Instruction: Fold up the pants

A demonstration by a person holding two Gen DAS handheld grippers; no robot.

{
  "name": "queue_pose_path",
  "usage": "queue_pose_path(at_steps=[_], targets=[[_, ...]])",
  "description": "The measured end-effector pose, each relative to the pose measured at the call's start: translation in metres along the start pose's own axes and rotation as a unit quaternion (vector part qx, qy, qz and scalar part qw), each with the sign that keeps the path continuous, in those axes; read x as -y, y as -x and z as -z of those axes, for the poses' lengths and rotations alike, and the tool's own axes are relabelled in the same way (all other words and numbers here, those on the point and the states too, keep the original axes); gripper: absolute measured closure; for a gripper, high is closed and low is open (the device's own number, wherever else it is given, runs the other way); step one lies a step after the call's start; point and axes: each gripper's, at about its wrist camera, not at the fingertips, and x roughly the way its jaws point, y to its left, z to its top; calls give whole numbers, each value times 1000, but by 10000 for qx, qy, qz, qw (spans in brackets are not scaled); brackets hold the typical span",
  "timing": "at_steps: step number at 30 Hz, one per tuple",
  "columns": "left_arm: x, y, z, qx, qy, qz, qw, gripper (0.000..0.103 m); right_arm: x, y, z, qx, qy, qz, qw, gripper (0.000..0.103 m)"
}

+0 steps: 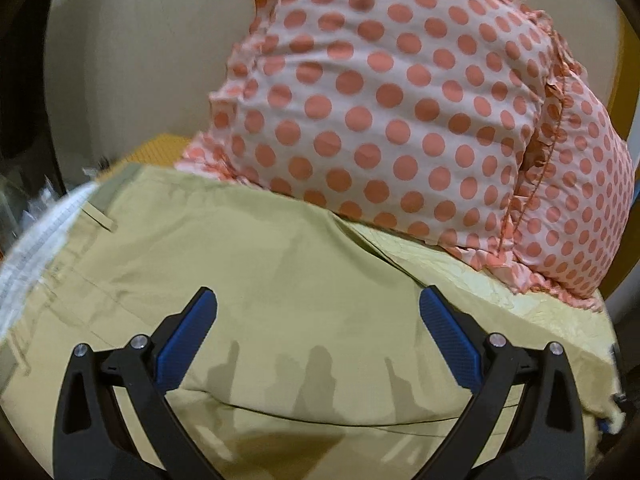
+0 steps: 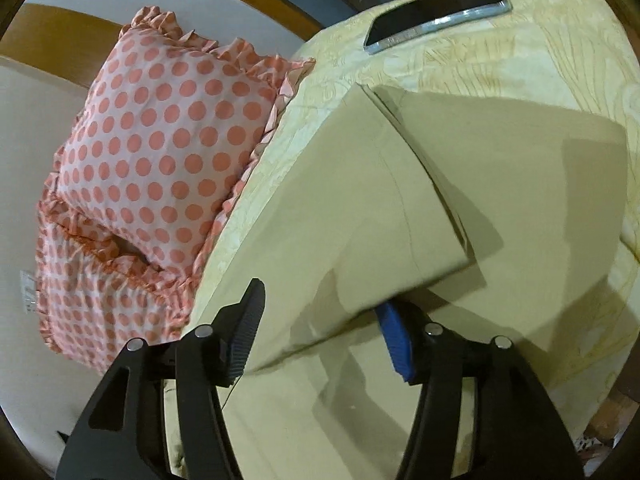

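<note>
Khaki pants (image 1: 224,264) lie on a pale yellow bedspread (image 1: 480,280); their waistband with its white lining (image 1: 36,248) is at the left of the left wrist view. My left gripper (image 1: 318,308) is open just above the cloth and holds nothing. In the right wrist view the pants (image 2: 360,184) lie folded over, one layer on another. My right gripper (image 2: 320,304) is open, with a folded corner of the pants between its fingers: the left finger (image 2: 248,320) stands clear of the cloth and the blue right pad (image 2: 394,336) is partly hidden under it.
Two pink pillows with orange dots (image 1: 400,112) (image 2: 160,128) lie against the pants' far side. A phone (image 2: 436,10) lies on the bedspread (image 2: 520,68) at the far end. A wooden headboard (image 2: 48,32) and a wall are behind.
</note>
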Motion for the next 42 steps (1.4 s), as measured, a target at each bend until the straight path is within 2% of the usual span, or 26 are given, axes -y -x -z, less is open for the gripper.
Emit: queue_pose_path(at_steps=[2, 5, 7, 11, 14, 19, 24, 26, 28, 30, 31, 32, 33, 37, 42], targets=[[-2, -8, -2, -185, 159, 179, 9995, 2, -2, -6, -2, -23, 144, 277, 9995, 102], [0, -14, -2, -255, 156, 246, 9992, 3, 14, -2, -3, -20, -1, -67, 10000, 102], [6, -16, -3, -236, -2, 211, 9995, 4, 15, 12, 0, 175, 208, -47, 9996, 102], [14, -28, -10, -404, -89, 253, 9988, 14, 19, 48, -1, 542, 362, -62, 9979, 102], [21, -47, -15, -731, -95, 97, 9972, 28, 15, 62, -3, 661, 481, -77, 9966, 102], [10, -51, -8, -1013, 212, -172, 9945, 34, -2, 69, -3, 894, 851, 8, 9924, 102], [-24, -39, -12, -813, 682, -513, 9930, 34, -5, 67, -5, 900, 926, 27, 9916, 102], [-33, -46, -17, -949, 881, -500, 9903, 34, -6, 66, -5, 897, 959, 49, 9913, 102], [-33, -60, -24, -1107, 822, -625, 9885, 39, -7, 67, -5, 888, 961, 35, 9914, 102], [-34, -72, -29, -1232, 836, -776, 9858, 52, -8, 68, -5, 897, 971, 12, 9912, 102], [-38, -82, -31, -1384, 953, -731, 9831, 59, -8, 69, -5, 906, 986, -1, 9910, 102], [-40, -88, -31, -1483, 1023, -669, 9814, 82, -9, 70, -5, 914, 1008, -11, 9907, 102], [-44, -92, -30, -1541, 1102, -606, 9800, 94, -10, 70, -5, 914, 1039, -38, 9904, 102], [-58, -70, -27, -1234, 1284, -184, 9838, 99, -12, 75, -6, 880, 1145, -119, 9895, 102], [-73, 34, 1, -435, 913, 137, 9948, 99, -7, 86, -8, 922, 1310, 39, 9871, 102]])
